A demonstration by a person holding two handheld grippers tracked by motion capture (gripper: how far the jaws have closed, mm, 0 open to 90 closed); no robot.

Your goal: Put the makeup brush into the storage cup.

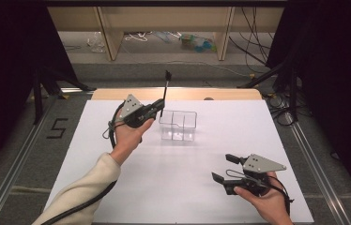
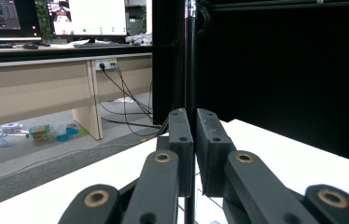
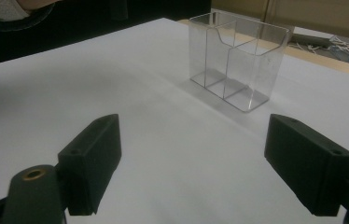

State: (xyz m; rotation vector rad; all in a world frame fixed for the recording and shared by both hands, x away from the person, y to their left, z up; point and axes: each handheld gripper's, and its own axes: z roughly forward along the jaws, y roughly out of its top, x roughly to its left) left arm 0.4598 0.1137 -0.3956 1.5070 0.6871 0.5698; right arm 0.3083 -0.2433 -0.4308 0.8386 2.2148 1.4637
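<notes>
The left gripper (image 1: 158,107) is clamped on a thin black stick (image 1: 165,91), held nearly upright with its lower end just at the near-left rim of the clear plastic organizer box (image 1: 178,125). In the left gripper view the jaws pinch the stick (image 2: 190,70) between them, and it runs up and out of the top of the picture. To do this well, I judge the stick should stay vertical, be centred over one compartment, and go down without nudging the light box. The left forearm reaches in diagonally, hand tilted so the jaws point toward the box. The right gripper (image 1: 224,168) rests low on the white table (image 1: 173,187), jaws spread wide with nothing between them, pointing toward the box (image 3: 235,58).
</notes>
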